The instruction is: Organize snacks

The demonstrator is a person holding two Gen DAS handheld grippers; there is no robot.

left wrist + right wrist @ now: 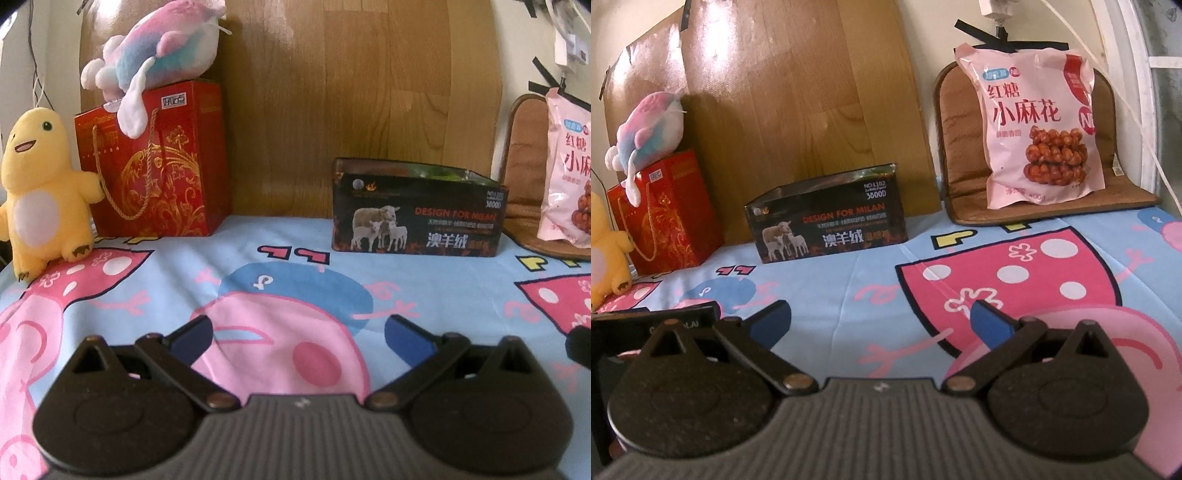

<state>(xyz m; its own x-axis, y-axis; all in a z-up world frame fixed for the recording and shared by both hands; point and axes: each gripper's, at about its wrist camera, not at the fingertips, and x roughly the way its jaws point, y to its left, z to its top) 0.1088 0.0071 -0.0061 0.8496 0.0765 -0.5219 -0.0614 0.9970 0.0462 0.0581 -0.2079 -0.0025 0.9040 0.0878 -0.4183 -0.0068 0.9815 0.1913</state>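
Note:
A pink snack bag [1039, 122] with red writing and a picture of fried twists leans upright on a brown cushion [964, 147] at the back right; in the left wrist view the snack bag [567, 173] shows at the right edge. A dark open-topped box [831, 225] printed with sheep stands against the wooden board; the same box [417, 210] sits right of centre in the left wrist view. My left gripper [298, 338] is open and holds nothing, low over the cartoon sheet. My right gripper [881, 319] is open too, well short of the bag.
A red gift bag [155, 162] with a pastel plush [159, 55] on top stands at the back left, beside a yellow plush [40, 192]. A wooden board [351, 92] backs the bed. The blue and pink sheet [849, 280] lies between grippers and box.

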